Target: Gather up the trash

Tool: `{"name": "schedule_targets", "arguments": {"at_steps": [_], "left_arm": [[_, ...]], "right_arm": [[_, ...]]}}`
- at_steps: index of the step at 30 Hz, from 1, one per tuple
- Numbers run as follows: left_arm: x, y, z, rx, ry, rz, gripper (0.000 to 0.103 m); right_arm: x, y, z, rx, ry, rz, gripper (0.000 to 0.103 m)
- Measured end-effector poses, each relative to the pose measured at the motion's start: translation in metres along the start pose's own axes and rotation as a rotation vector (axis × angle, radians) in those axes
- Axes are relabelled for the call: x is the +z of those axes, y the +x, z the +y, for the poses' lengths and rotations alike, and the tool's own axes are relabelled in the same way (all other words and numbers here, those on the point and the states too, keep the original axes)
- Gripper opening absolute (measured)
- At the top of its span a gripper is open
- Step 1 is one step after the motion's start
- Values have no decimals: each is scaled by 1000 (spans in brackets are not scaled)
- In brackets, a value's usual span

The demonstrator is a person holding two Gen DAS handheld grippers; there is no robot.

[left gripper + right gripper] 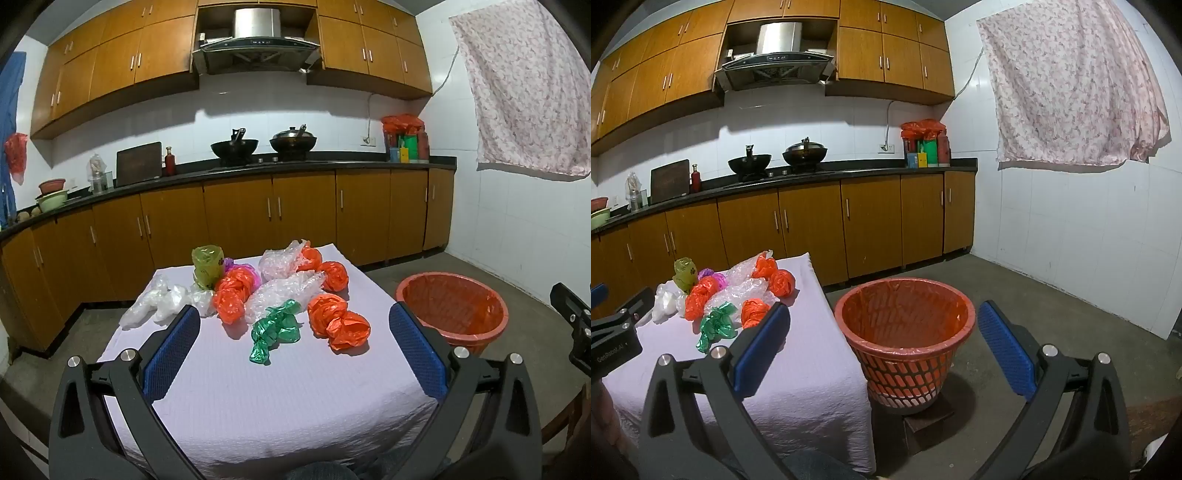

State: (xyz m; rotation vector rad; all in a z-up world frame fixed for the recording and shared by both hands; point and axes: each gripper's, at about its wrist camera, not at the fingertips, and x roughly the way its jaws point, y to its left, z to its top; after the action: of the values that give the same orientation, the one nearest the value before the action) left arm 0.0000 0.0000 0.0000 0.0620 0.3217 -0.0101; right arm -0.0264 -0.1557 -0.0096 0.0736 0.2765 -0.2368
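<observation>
Both the left hand-held gripper (294, 328) and right hand-held gripper (884, 325) are wide open, holding nothing. Knotted plastic bags (275, 330) lie on the surface (295, 398); the orange basket (905, 332) stands at 3 o'clock.

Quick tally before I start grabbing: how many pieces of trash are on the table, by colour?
Orange bags: 3
Green bag: 1
Yellow-green bag: 1
Purple bag: 1
Clear bubble wrap: 2
Whitish plastic clump: 1 (may be more than one piece)
Total: 9
</observation>
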Motion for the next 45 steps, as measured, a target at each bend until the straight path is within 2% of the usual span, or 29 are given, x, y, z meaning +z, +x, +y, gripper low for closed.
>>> {"name": "schedule_targets", "arguments": {"at_steps": [45], "left_arm": [[0, 0, 0, 0, 3, 8, 101]], "right_arm": [[1, -1, -3, -2, -3, -4, 99]]}}
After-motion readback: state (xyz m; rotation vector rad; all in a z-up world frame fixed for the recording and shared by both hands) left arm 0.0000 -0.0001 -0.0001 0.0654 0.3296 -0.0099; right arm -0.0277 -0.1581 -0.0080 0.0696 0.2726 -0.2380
